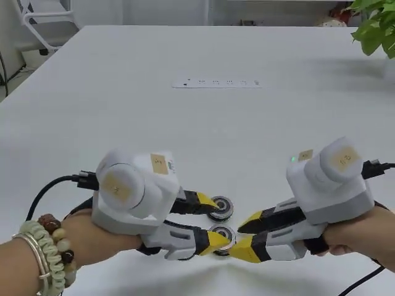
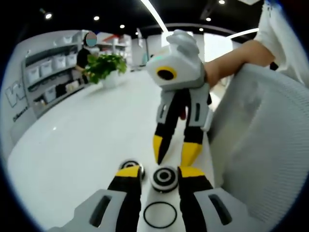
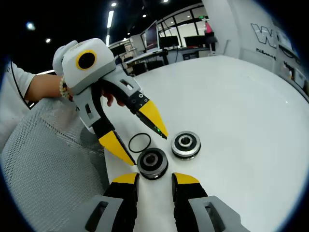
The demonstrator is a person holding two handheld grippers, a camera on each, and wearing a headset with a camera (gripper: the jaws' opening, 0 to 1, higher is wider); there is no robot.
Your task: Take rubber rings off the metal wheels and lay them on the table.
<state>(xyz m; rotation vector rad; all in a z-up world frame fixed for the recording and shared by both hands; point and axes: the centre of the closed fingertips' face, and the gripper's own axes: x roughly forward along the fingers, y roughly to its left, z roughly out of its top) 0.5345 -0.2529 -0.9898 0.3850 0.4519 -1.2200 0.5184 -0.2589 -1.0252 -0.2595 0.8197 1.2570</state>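
white, yellow-tipped left tool (image 1: 220,222), right tool (image 1: 237,240); beaded bracelets (image 1: 46,250)

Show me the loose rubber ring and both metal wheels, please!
rubber ring (image 2: 161,202), left gripper view, on the top of its thin band.
nearer metal wheel (image 3: 152,163), right gripper view, on its middle.
farther metal wheel (image 3: 186,144), right gripper view, on its middle.

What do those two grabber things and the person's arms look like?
The left gripper and right gripper both have rounded white and grey bodies, black jaws with pointed yellow tips, tan square stickers and black cables. The left wrist wears beaded bracelets, brown and pale green. A white sleeve covers the right upper arm.
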